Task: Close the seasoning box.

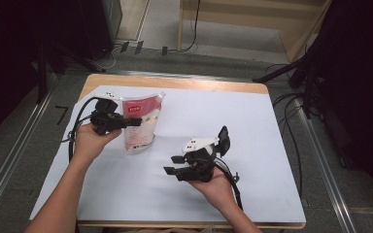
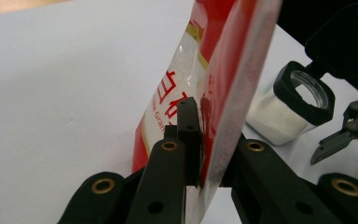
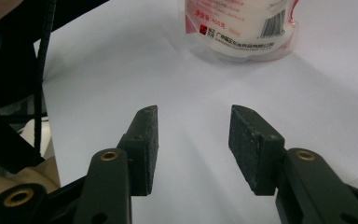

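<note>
My left gripper (image 1: 135, 122) pinches the upper edge of the red-and-white pouch (image 1: 141, 124), which stands upright at the table's (image 1: 252, 145) far left, long axis vertical. My right gripper (image 1: 173, 165) hangs spread and empty, well apart, its jaws aimed at the pouch base. A glass jar (image 2: 289, 109) with an open black flip lid rests beside that hand.

On my feed the red-and-white pouch (image 3: 240, 28) carries what print there is. Its base shows a barcode, a small red logo square and a line of Chinese characters, too small to make out. Its side bears large red Chinese characters above Latin letters starting "Gran" (image 2: 165, 109).
</note>
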